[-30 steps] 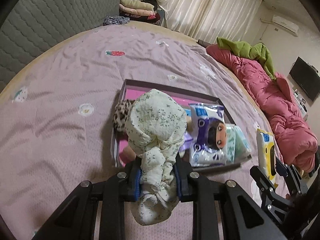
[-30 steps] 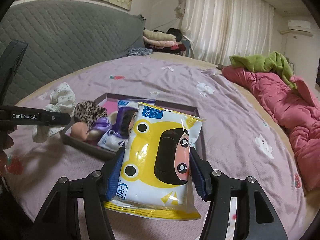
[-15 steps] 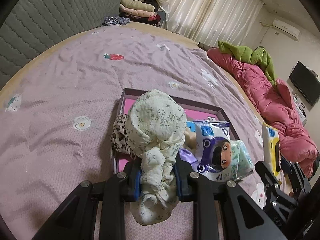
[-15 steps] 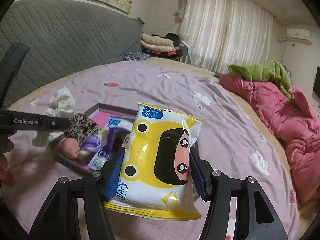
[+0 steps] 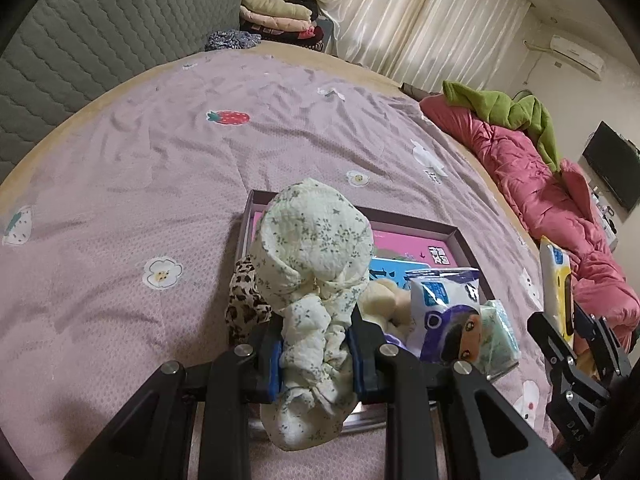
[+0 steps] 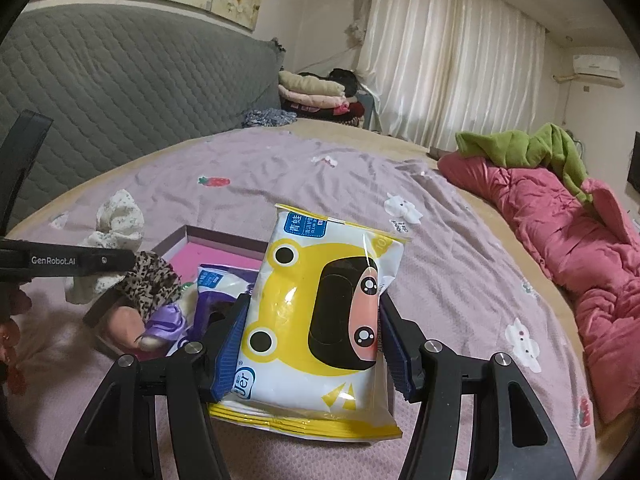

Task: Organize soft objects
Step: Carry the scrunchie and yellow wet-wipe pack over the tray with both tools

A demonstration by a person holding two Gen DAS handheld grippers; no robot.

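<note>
My left gripper [image 5: 314, 354] is shut on a pale floral cloth bundle [image 5: 316, 248], held above the near left corner of a shallow tray [image 5: 460, 236] with a pink floor. In the tray lie a leopard-print cloth [image 5: 244, 300], a cream plush piece [image 5: 384, 300], a purple wipes pack [image 5: 448, 320] and a green tissue pack [image 5: 498, 332]. My right gripper [image 6: 312, 344] is shut on a yellow frog wipes pack [image 6: 320, 312], held upright just right of the tray [image 6: 224, 238]. That view also shows the floral cloth bundle [image 6: 118, 220] in the left gripper [image 6: 80, 260].
The tray sits on a bed with a mauve printed sheet [image 5: 160, 160]. A pink quilt [image 5: 540, 184] with a green blanket [image 5: 508, 108] lies along the right side. A grey quilted headboard [image 6: 120, 80] and folded clothes [image 6: 316, 92] stand at the back.
Both grippers have drifted toward the tray with their loads; the tray now lies closer and lower in both views. Neither grip has altered.
</note>
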